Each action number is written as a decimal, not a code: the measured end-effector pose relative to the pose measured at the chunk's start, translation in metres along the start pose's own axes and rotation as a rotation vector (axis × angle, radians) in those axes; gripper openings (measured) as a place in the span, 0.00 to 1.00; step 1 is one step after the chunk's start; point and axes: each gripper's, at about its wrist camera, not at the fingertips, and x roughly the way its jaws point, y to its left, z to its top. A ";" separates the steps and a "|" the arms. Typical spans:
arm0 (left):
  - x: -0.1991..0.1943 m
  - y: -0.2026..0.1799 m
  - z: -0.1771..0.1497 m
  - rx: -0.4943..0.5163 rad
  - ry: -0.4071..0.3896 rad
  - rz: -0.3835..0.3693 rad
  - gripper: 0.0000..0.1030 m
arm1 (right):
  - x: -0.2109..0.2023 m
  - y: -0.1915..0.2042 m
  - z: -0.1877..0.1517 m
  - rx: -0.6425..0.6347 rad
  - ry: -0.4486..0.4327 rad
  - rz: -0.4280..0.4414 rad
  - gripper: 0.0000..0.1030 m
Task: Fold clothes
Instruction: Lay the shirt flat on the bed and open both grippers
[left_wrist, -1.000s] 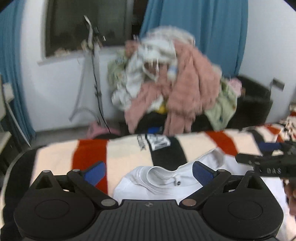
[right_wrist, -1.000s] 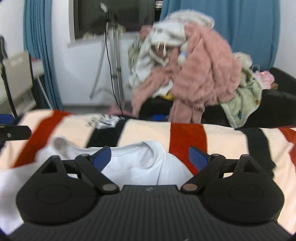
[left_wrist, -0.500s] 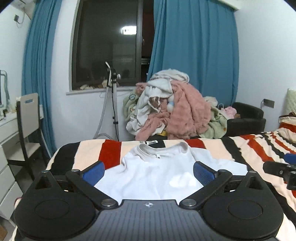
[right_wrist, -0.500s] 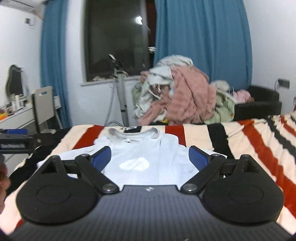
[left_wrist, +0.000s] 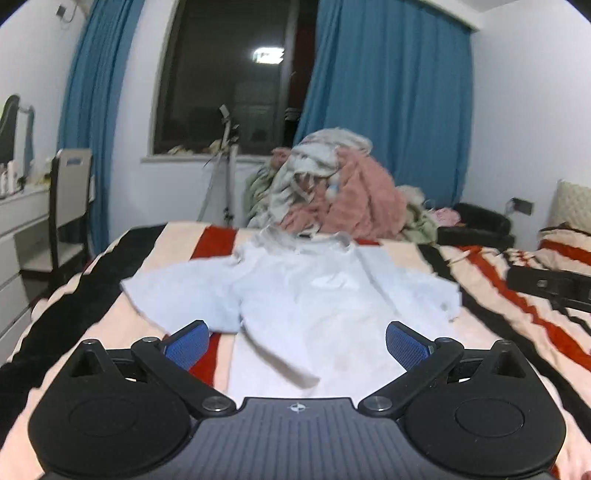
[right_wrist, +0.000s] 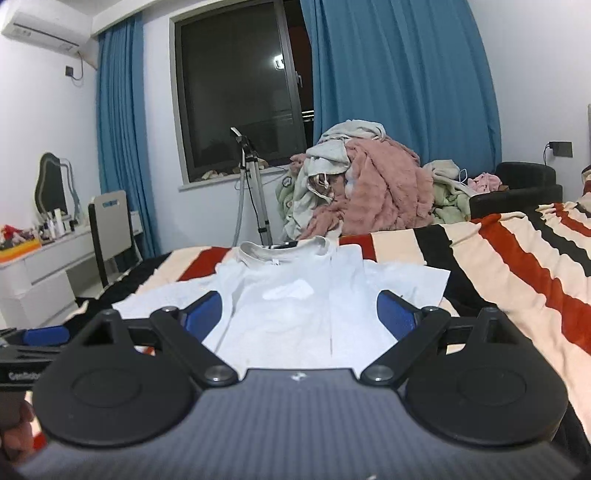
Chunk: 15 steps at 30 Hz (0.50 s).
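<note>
A white T-shirt (left_wrist: 314, 295) lies spread on the striped bed, collar at the far end; it also shows in the right wrist view (right_wrist: 295, 295). Its sleeves lie out to both sides. My left gripper (left_wrist: 297, 341) is open and empty, held above the shirt's near hem. My right gripper (right_wrist: 299, 314) is open and empty, also above the near part of the shirt. The right gripper shows at the right edge of the left wrist view (left_wrist: 554, 286), and the left gripper at the left edge of the right wrist view (right_wrist: 33, 339).
The bed (left_wrist: 517, 314) has a red, black and cream striped blanket. A big pile of clothes (right_wrist: 369, 192) sits on a dark sofa beyond the bed. A tripod (right_wrist: 251, 177) stands by the window. A chair (right_wrist: 110, 225) and white desk (right_wrist: 44, 258) stand at the left.
Both grippers have pulled back and risen from the collar end toward the shirt's hem. The whole shirt is now in view, lying spread on the bed.
</note>
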 end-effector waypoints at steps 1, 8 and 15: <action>0.005 0.004 0.001 -0.023 0.009 0.001 1.00 | 0.001 0.000 0.000 0.002 -0.001 -0.007 0.89; 0.054 0.054 0.002 -0.243 0.124 0.014 0.99 | 0.014 -0.002 -0.009 0.025 0.039 -0.043 0.89; 0.135 0.150 0.018 -0.469 0.159 0.187 0.95 | 0.052 -0.012 -0.029 0.070 0.129 -0.076 0.89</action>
